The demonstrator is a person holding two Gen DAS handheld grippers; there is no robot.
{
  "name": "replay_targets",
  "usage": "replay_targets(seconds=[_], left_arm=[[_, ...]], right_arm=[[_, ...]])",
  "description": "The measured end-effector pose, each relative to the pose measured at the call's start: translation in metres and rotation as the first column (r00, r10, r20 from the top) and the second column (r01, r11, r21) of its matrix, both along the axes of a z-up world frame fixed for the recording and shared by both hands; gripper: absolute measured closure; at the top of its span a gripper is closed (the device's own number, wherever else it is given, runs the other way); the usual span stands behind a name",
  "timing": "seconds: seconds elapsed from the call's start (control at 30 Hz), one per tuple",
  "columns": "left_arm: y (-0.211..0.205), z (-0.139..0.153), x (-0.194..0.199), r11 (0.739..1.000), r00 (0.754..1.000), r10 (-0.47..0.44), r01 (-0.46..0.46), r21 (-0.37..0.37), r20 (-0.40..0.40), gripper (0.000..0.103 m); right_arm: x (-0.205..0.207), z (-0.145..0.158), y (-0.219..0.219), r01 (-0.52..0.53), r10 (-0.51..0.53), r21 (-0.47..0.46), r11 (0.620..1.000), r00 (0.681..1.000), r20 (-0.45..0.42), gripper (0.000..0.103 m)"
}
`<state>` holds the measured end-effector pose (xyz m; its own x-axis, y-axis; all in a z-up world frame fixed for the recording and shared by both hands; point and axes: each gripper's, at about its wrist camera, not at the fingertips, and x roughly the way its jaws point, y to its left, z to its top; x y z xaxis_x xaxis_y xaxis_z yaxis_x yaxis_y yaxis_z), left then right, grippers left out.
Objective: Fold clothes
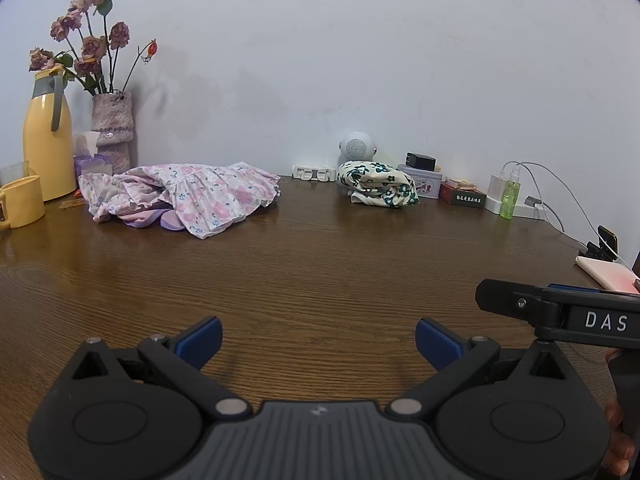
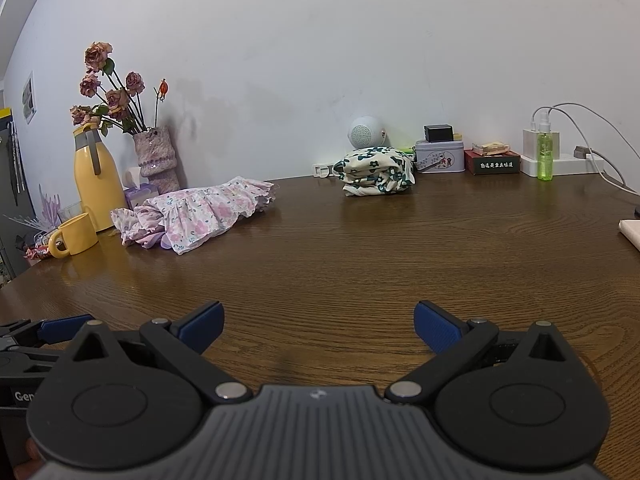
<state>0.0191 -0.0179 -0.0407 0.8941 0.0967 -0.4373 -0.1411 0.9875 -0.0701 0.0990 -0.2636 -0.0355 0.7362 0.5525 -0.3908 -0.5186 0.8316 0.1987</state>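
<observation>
A crumpled pink floral garment (image 1: 188,196) lies at the back left of the wooden table (image 1: 320,264), over a purple piece. It also shows in the right wrist view (image 2: 196,214). A bundled cream garment with green flowers (image 1: 378,184) sits at the back middle, also seen in the right wrist view (image 2: 378,172). My left gripper (image 1: 319,342) is open and empty above the table's near part. My right gripper (image 2: 319,326) is open and empty beside it; its body (image 1: 560,312) shows at the left view's right edge.
A yellow jug (image 1: 46,148), a yellow mug (image 1: 22,200), a vase of dried roses (image 1: 112,132) and a tissue box stand at the back left. A round speaker (image 1: 356,146), tins, a green spray bottle (image 1: 510,196), chargers and cables line the back right.
</observation>
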Motion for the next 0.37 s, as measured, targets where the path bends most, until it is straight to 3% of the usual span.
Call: replay_targets(seconds=[0.37], left_arm=[[-0.0008,0.0007,-0.0015,1.0,1.0,-0.002,0.002,0.008,0.009,0.0]], right_arm=[[0.0006,-0.0003,0.0005,0.0,0.0,0.001,1.0,1.0,-0.005,0.0]])
